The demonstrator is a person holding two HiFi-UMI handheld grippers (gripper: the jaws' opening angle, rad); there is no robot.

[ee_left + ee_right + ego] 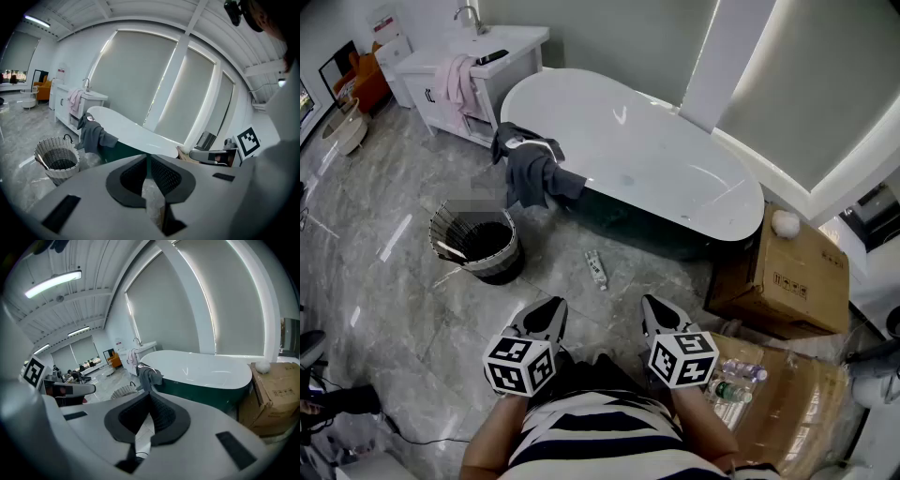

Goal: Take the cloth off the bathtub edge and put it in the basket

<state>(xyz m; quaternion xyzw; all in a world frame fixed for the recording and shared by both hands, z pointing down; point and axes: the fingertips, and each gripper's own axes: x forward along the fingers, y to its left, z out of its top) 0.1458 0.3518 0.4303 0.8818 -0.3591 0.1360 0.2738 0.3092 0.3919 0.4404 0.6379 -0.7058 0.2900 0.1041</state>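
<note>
A dark grey cloth (532, 167) hangs over the near left edge of the white bathtub (628, 150), seen also as the cloth (92, 132) in the left gripper view and the cloth (149, 376) in the right gripper view. A woven basket (476, 241) stands on the floor just left of it, the basket (57, 159) showing low left in the left gripper view. My left gripper (551, 314) and right gripper (654, 310) are held close to the body, well short of the tub. Both are shut and empty.
A cardboard box (787, 277) with a white ball on it sits at the tub's right end. A small tube (596, 269) lies on the marble floor in front of the tub. A white vanity (473, 70) with a pink towel stands far left.
</note>
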